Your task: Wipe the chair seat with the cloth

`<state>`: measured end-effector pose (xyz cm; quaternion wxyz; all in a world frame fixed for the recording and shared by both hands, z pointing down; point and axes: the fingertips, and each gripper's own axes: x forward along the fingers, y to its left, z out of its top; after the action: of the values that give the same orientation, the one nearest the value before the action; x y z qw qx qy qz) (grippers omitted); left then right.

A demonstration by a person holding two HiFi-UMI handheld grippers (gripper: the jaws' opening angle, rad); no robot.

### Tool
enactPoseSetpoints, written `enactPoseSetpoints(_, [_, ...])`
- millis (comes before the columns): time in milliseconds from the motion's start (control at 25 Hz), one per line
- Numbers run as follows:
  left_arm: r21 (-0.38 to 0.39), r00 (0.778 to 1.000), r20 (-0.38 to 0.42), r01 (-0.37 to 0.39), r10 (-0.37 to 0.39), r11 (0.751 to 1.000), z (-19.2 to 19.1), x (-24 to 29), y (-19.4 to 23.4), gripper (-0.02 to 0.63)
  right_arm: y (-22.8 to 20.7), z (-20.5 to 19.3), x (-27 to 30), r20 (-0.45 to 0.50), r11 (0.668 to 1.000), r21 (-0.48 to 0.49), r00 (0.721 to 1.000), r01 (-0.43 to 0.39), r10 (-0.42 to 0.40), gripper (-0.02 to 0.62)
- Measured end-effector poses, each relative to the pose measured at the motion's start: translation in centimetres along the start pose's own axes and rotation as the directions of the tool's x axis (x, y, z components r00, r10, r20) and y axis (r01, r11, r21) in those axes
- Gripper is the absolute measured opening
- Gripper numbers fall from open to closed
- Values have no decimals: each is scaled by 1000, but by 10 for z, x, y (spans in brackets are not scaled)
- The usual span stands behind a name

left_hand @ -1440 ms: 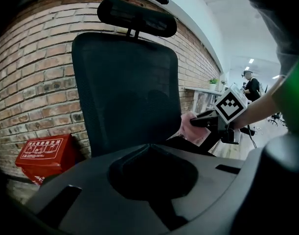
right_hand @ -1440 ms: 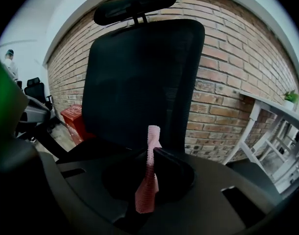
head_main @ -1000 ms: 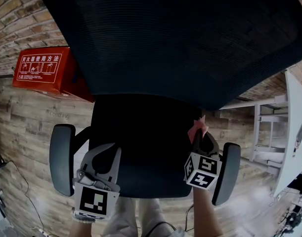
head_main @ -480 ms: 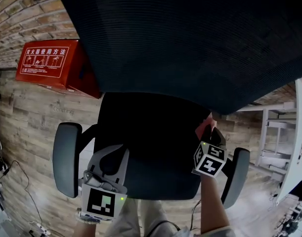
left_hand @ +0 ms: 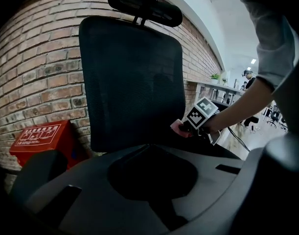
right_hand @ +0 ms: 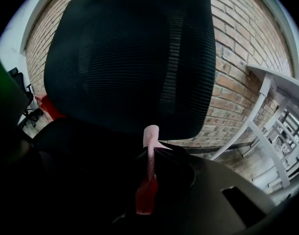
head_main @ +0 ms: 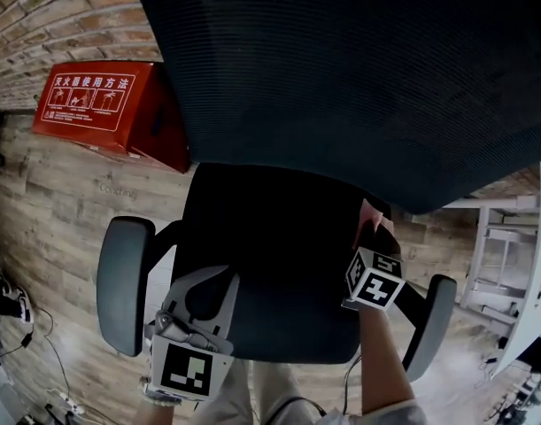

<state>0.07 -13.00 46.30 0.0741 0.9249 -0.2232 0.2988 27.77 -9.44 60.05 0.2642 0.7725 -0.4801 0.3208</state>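
The black chair seat (head_main: pixel 270 246) lies below me, under its mesh backrest (head_main: pixel 367 78). My right gripper (head_main: pixel 372 230) is at the seat's back right corner, shut on a pink cloth (head_main: pixel 368 214). In the right gripper view the cloth (right_hand: pixel 150 151) stands as a thin folded strip between the jaws of the right gripper (right_hand: pixel 151 155), in front of the backrest (right_hand: pixel 134 58). My left gripper (head_main: pixel 205 292) hovers over the seat's front left, shut and holding nothing. The left gripper view shows the left gripper (left_hand: pixel 149 148), and beyond it the right gripper (left_hand: pixel 191 126) with the cloth (left_hand: pixel 177 127).
Grey armrests flank the seat, the left one (head_main: pixel 124 282) and the right one (head_main: pixel 429 326). A red box (head_main: pixel 102 104) stands against the brick wall (head_main: pixel 40 16) on the wooden floor. A white table frame (head_main: pixel 509 255) is at the right. Cables lie at the lower left.
My right gripper has carried the cloth a little farther back along the seat's right side, toward the backrest. The left gripper has stayed at the front left. My view has shifted slightly.
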Motion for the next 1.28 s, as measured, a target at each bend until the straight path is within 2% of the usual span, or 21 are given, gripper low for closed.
enactPoseSetpoints(200, [-17,1000,1,-20,20,1000,-4,-2,4,17,25,2,9,-8,998,-10,998,-61,61,51])
enactPoseSetpoints(360, [-29,999,-1,-42,41,999,-9,-7,7,17,49,3,15,-19,991,25,992,-128,128,51])
enactPoseSetpoints(520, [-51,998,-8,-64,64,997,-16,-13,9,17,78,10,17,-12,979,41,980,-198,199,51])
enactPoseSetpoints(680, [-67,996,-15,-86,85,994,-22,-18,12,17,114,18,18,-3,960,12,960,-278,278,51])
enactPoseSetpoints(960, [-101,994,-22,-111,109,989,-32,-27,18,17,182,28,12,-14,908,-76,911,-411,411,51])
enactPoseSetpoints(1280, [-122,991,-25,-131,129,984,-38,-37,20,17,254,32,-6,-45,818,-188,836,-544,546,51])
